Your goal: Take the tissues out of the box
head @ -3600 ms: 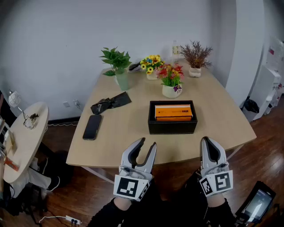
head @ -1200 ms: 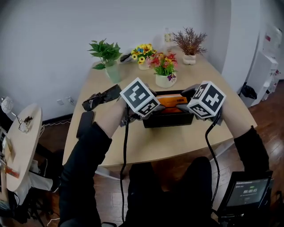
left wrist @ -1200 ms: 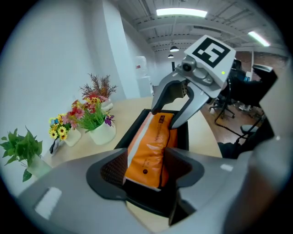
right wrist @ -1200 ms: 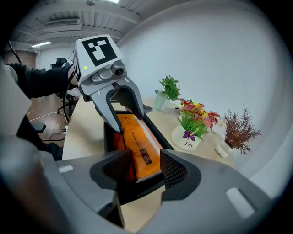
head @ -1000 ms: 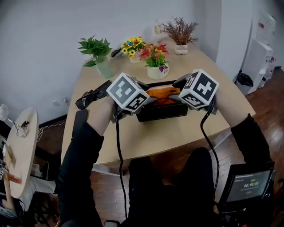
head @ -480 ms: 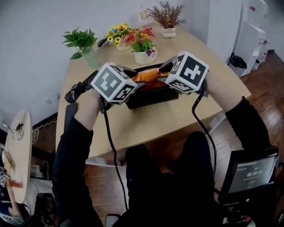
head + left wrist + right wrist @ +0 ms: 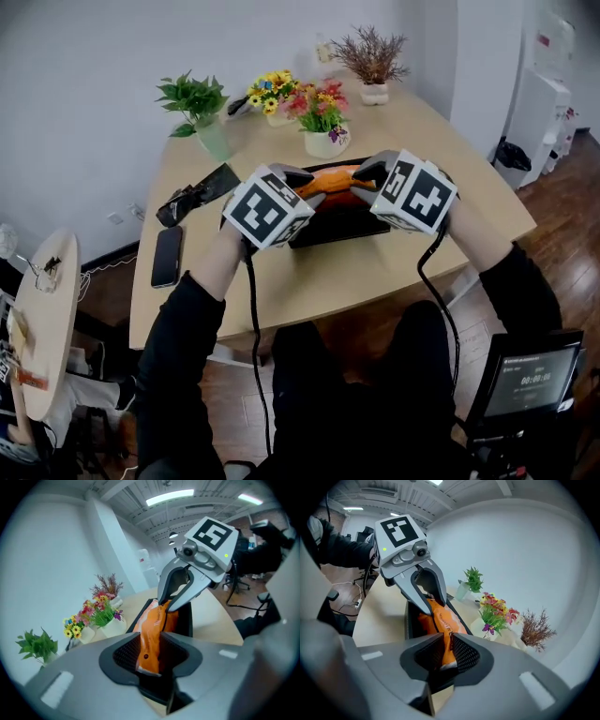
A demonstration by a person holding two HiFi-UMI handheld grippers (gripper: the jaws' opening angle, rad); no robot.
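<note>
An orange tissue pack (image 7: 337, 178) hangs over the black box (image 7: 342, 228) on the wooden table, its middle arched upward. My left gripper (image 7: 309, 187) holds its left end and my right gripper (image 7: 366, 173) its right end. In the left gripper view the pack (image 7: 152, 634) sits pinched between my left gripper's (image 7: 150, 654) closing jaws, with the right gripper (image 7: 169, 603) on the far end above the box (image 7: 186, 617). The right gripper view shows the pack (image 7: 443, 620) pressed between my right gripper's (image 7: 443, 656) closing jaws, the left gripper (image 7: 432, 599) opposite.
Behind the box stand a white vase of flowers (image 7: 326, 141), yellow flowers (image 7: 270, 94), a green plant (image 7: 199, 112) and a dried plant (image 7: 373, 61). A phone (image 7: 167, 255) and a black pouch (image 7: 197, 195) lie at the table's left. A round side table (image 7: 52, 319) stands left, a screen (image 7: 520, 380) lower right.
Both grippers reached into the box ends and their jaws narrowed onto the orange pack. The pack has bunched up and risen between them.
</note>
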